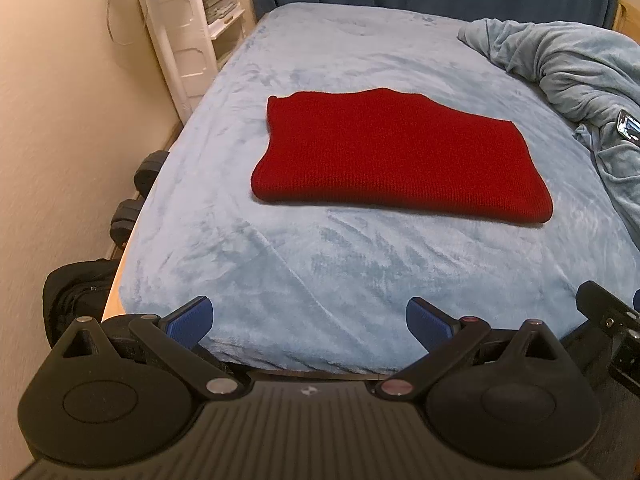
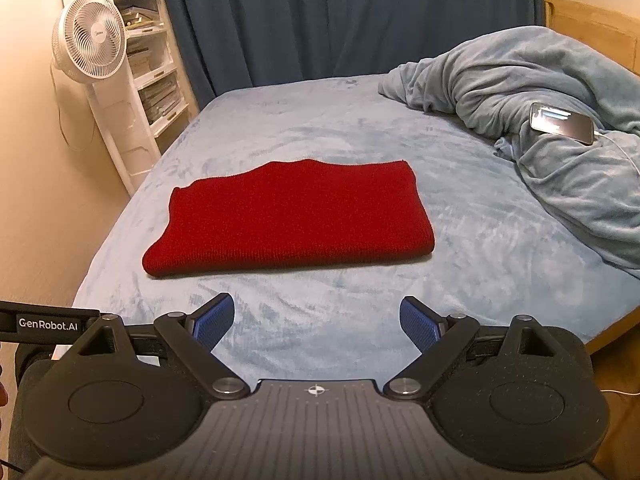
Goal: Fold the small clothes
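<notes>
A red knit garment (image 1: 396, 156) lies folded into a flat rectangle in the middle of the light blue bed (image 1: 280, 272). It also shows in the right wrist view (image 2: 288, 224). My left gripper (image 1: 310, 322) is open and empty, held over the bed's near edge, well short of the garment. My right gripper (image 2: 316, 320) is open and empty, also over the near part of the bed (image 2: 360, 312), a short way in front of the garment's near fold.
A bunched grey-blue blanket (image 2: 540, 120) lies at the right with a phone (image 2: 562, 122) and cable on it. A white fan (image 2: 90, 36) and white shelves (image 2: 156, 80) stand at the left by the wall. Dark dumbbells (image 1: 138, 188) and a black bag (image 1: 76, 292) lie on the floor at the left.
</notes>
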